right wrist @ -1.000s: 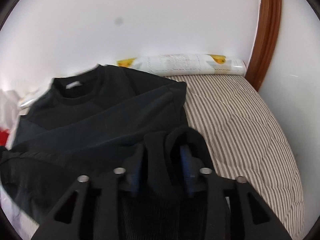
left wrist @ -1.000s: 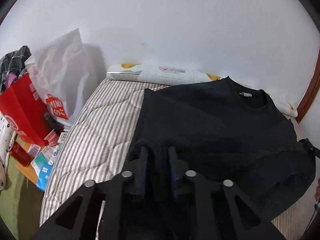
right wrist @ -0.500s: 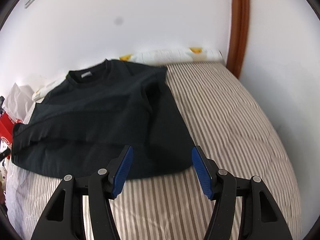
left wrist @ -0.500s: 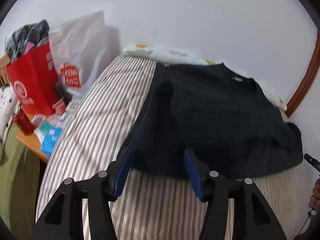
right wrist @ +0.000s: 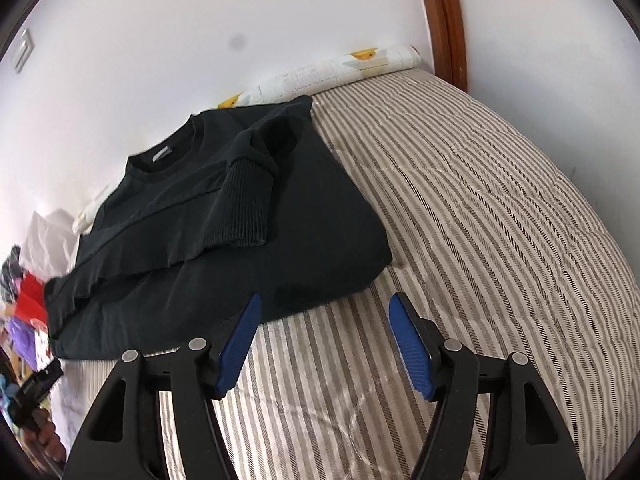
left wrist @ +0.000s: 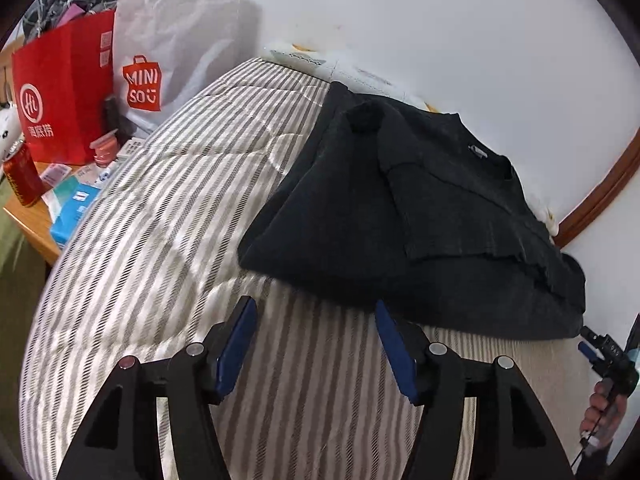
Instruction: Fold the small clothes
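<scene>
A black knit sweatshirt [left wrist: 420,216] with ribbed cuffs lies flat on the bed's quilted, grey-and-cream striped cover [left wrist: 160,216], both sleeves folded in across its chest and its round collar toward the white wall. The left hand-held gripper [left wrist: 314,320] hovers released, its 2 blue ridged pads spread wide, just short of the sweatshirt's near hem and clear of the cloth. The right hand-held gripper [right wrist: 324,316] hangs likewise released, just beside the sweatshirt's near corner [right wrist: 360,276].
</scene>
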Demonstrator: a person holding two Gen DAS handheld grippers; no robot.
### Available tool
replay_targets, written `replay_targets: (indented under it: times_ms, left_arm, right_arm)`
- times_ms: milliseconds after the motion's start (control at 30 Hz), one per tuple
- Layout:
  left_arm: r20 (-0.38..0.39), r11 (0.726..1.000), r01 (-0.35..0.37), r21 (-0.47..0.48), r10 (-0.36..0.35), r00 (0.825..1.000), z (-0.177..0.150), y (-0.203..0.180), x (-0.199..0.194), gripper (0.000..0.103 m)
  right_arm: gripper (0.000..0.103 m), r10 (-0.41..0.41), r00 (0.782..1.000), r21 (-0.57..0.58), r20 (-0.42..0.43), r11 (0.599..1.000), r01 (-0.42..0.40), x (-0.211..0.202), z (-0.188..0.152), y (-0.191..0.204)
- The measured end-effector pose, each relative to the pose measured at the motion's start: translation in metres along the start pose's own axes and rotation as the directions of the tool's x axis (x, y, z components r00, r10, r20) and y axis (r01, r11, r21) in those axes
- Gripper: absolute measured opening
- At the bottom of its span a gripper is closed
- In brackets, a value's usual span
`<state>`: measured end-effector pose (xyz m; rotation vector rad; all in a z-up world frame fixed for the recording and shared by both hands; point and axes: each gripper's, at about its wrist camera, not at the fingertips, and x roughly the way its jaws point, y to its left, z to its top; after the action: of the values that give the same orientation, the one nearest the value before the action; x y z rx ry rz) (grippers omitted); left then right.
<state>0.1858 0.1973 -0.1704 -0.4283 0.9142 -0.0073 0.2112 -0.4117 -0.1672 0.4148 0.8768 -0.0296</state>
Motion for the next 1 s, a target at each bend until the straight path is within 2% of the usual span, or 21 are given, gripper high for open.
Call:
replay_targets:
  times_ms: [200, 400, 433, 467, 500, 533, 567, 600, 667, 733, 867, 1000]
  left_arm:
    - [0.006, 0.999, 0.004, -0.035, -0.004, 1.000, 0.013, -0.005, 0.012, 0.059]
    - [0.009, 0.998, -0.066, -0.001, 0.066, 0.998, 0.021, -0.017, 0.020, 0.059]
    - [0.009, 0.997, -0.075, 0.004, 0.075, 0.997, 0.021, -0.018, 0.021, 0.055]
    - [0.008, 0.997, -0.078, 0.009, 0.078, 0.997, 0.022, -0.020, 0.022, 0.048]
    - [0.005, 0.996, -0.085, 0.012, 0.085, 0.996, 0.023, -0.021, 0.023, 0.043]
    - [0.005, 0.996, -0.093, 0.016, 0.093, 0.996, 0.023, -0.021, 0.022, 0.032]
    - [0.004, 0.994, -0.104, 0.032, 0.104, 0.995, 0.023, -0.023, 0.021, 0.017]
    - [0.003, 0.994, -0.101, 0.050, 0.101, 0.995, 0.023, -0.024, 0.020, 0.015]
    - [0.018, 0.993, -0.101, 0.063, 0.100, 0.995, 0.023, -0.026, 0.013, 0.012]
    - [0.029, 0.991, -0.104, 0.080, 0.102, 0.994, 0.019, -0.028, 0.007, 0.011]
    - [0.050, 0.984, -0.130, 0.118, 0.125, 0.991, 0.011, -0.036, -0.007, 0.010]
    - [0.047, 0.983, -0.127, 0.134, 0.121, 0.991, -0.003, -0.039, -0.023, 0.010]
  right_arm:
    - [0.070, -0.010, 1.000, -0.009, -0.003, 1.000, 0.010, 0.015, 0.009, 0.011]
    - [0.070, -0.039, 0.999, -0.012, 0.003, 0.999, 0.039, 0.030, 0.015, 0.018]
    - [0.070, -0.043, 0.999, -0.012, 0.001, 0.999, 0.043, 0.033, 0.016, 0.018]
    - [0.069, -0.048, 0.999, -0.013, 0.003, 0.999, 0.048, 0.035, 0.017, 0.018]
    - [0.065, -0.050, 0.999, -0.014, 0.007, 0.999, 0.050, 0.037, 0.017, 0.018]
    - [0.051, -0.060, 0.998, -0.020, 0.013, 0.998, 0.061, 0.038, 0.018, 0.019]
    - [0.040, -0.078, 0.997, -0.033, 0.025, 0.996, 0.079, 0.037, 0.018, 0.019]
    - [0.029, -0.080, 0.996, -0.049, 0.034, 0.995, 0.082, 0.035, 0.019, 0.020]
    - [0.019, -0.068, 0.996, -0.076, 0.054, 0.994, 0.072, 0.027, 0.018, 0.020]
    - [0.015, -0.059, 0.996, -0.107, 0.066, 0.992, 0.065, 0.019, 0.016, 0.020]
    - [0.014, -0.048, 0.996, -0.132, 0.078, 0.990, 0.058, 0.003, 0.010, 0.019]
    - [0.014, -0.047, 0.995, -0.133, 0.085, 0.989, 0.058, -0.015, 0.002, 0.013]
